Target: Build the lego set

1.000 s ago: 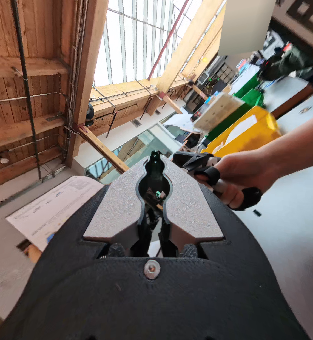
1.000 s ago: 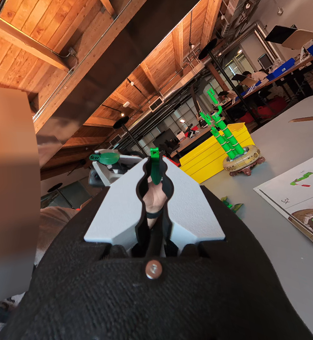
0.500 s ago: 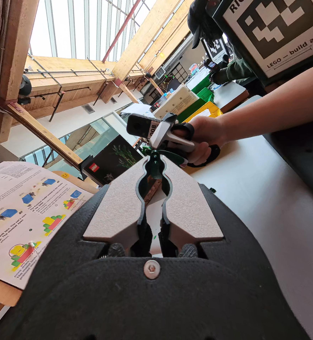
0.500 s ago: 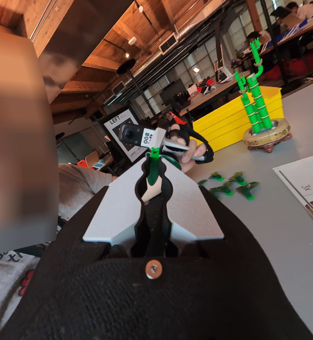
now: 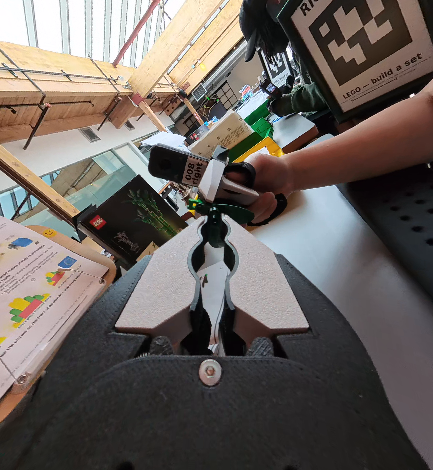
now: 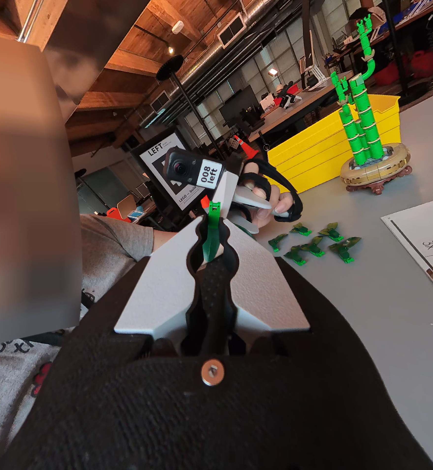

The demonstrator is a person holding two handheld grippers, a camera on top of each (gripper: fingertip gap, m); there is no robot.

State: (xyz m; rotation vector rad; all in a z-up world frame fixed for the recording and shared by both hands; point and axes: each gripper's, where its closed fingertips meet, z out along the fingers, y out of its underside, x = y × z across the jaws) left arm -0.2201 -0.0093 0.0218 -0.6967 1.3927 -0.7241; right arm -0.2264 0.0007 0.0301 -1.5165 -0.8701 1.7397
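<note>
My left gripper (image 5: pixel 214 221) is shut on a dark green leaf piece (image 5: pixel 215 232), held above the table. My right gripper (image 6: pixel 213 221) is shut on a green leaf piece with a bright green clip (image 6: pixel 212 229). The two grippers face each other, tips close together; the right one shows in the left wrist view (image 5: pixel 210 178) with a dark green leaf (image 5: pixel 233 212) under it, the left one in the right wrist view (image 6: pixel 210 178). The green bamboo model (image 6: pixel 360 119) stands on its round tan base (image 6: pixel 375 167) at the far right. Several loose leaf pieces (image 6: pixel 314 244) lie on the grey table (image 6: pixel 363 292).
A yellow bin (image 6: pixel 319 150) stands behind the bamboo model. An instruction booklet (image 6: pixel 429 241) lies at the right edge. The black set box (image 5: pixel 134 218) and a printed sheet on a board (image 5: pixel 29 292) stand to the left. A black perforated chair back (image 5: pixel 414 223) is on the right. Only a small space, under 4 cm, lies between the two pairs of fingers. Both grippers' tips are roughly 35 centimetres from the green bamboo model (image 6: pixel 360 119).
Both grippers tilted down from the ceiling toward the table and came closer together, tip to tip. Each kept its leaf piece.
</note>
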